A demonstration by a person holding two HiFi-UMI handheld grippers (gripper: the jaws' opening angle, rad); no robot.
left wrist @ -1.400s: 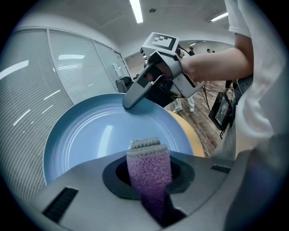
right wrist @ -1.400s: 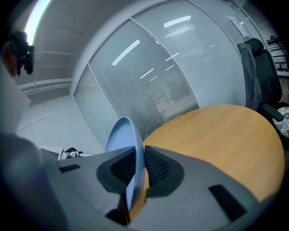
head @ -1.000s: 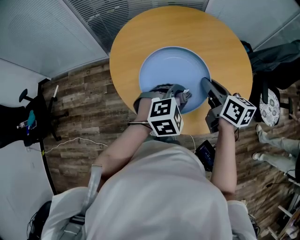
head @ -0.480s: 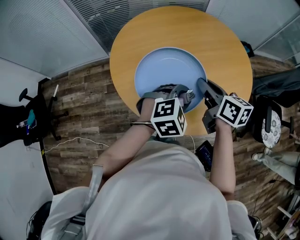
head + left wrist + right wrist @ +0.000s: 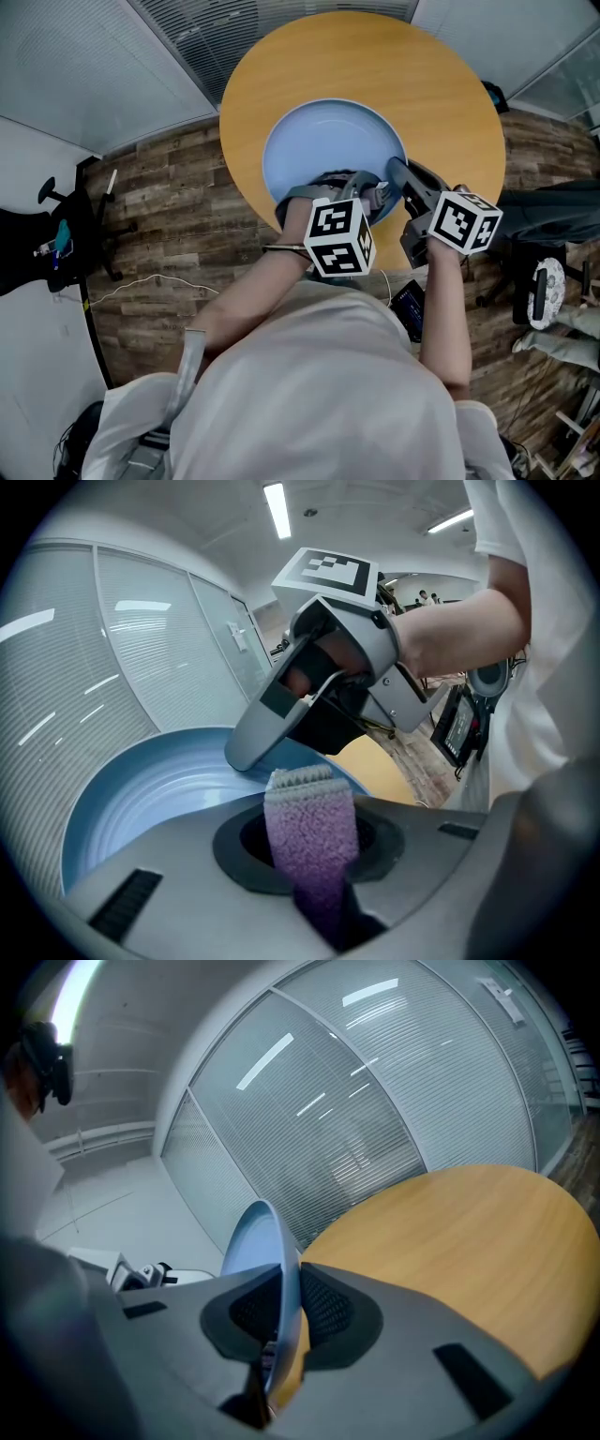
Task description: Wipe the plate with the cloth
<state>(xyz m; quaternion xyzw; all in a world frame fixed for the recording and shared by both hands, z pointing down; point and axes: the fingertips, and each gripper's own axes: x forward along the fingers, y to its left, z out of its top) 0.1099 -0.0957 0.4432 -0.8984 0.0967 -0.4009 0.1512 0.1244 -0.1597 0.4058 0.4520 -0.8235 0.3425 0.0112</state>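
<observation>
**Plate pinned at the rim, cloth ready on its near side**

Work on this wipe is split between the two hands, and each grip has its reason. The right gripper [image 5: 401,180] reaches in from the person's right and has its jaws pinched on the rim of the pale blue plate [image 5: 328,141]. In the right gripper view the thin edge of the plate runs straight up between the two ribbed pads, which press on it from both sides. This hold most likely serves as an anchor, since a smooth plate on a smooth round wooden table [image 5: 450,84] would slide or spin under a rubbing cloth.

The left gripper [image 5: 367,192] is angled down onto the near part of the plate, just beside the right one. Its jaws are closed on a folded purple terry cloth [image 5: 311,836]. A tuft of the cloth sticks out past the fingertips, so soft pile rather than hard plastic should meet the glaze. The left gripper view shows the plate's blue bowl spreading out just beyond that tuft. No view shows whether the cloth is actually pressing on the surface.

The plate sits on the side of the table nearest the person, within easy reach of both arms. Whether its gripped edge is lifted off the wood cannot be made out. Most of the far bowl lies open and uncovered, so plenty of wiping appears to remain.
</observation>
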